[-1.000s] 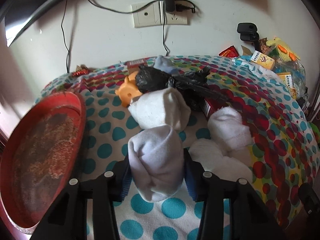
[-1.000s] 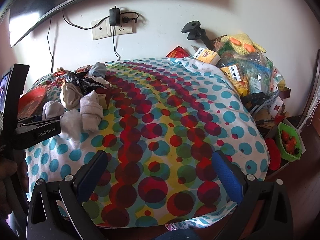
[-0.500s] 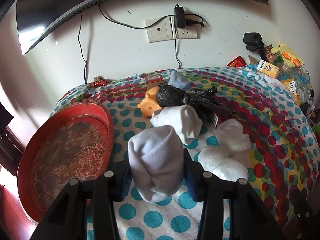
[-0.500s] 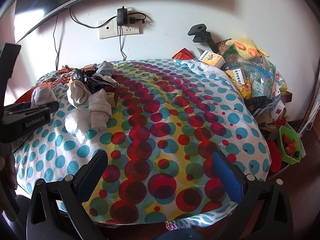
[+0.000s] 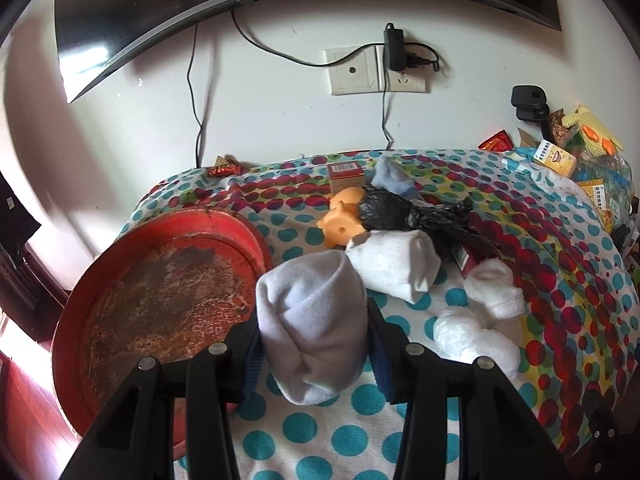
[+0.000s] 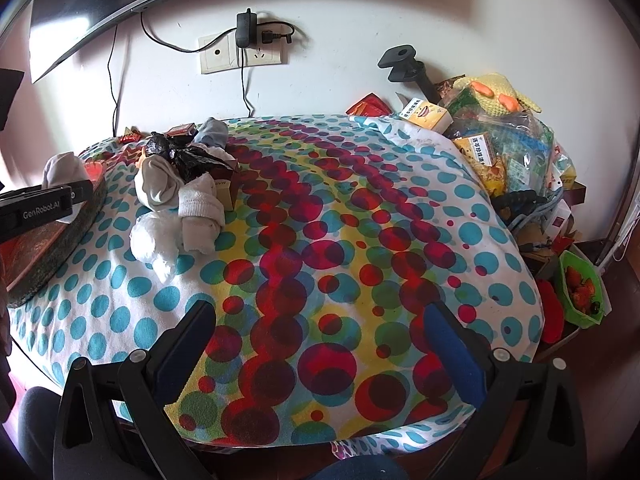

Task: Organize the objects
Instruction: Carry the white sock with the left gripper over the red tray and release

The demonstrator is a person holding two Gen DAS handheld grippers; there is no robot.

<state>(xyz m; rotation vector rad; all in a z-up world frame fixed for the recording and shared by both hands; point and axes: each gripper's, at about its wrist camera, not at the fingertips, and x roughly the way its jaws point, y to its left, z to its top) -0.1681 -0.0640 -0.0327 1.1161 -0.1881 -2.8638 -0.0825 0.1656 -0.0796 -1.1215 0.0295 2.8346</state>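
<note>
White cotton, a rolled sock [image 5: 312, 332] pinched between the left gripper [image 5: 314, 354] fingers and carried clear of the sock pile [image 5: 448, 292] beside the red tray [image 5: 160, 304], likely its destination, while the right gripper [image 6: 320, 344] hangs spread, empty, over the cloth [image 6: 340, 240].

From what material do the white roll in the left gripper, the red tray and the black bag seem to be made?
White roll: soft knitted fabric, likely a cotton sock; fine ribbing shows, matte. Red tray: hard, probably lacquered metal or plastic; its worn brown patches could be rust or wear. Black bag: thin plastic film, crinkled and glossy.
</note>
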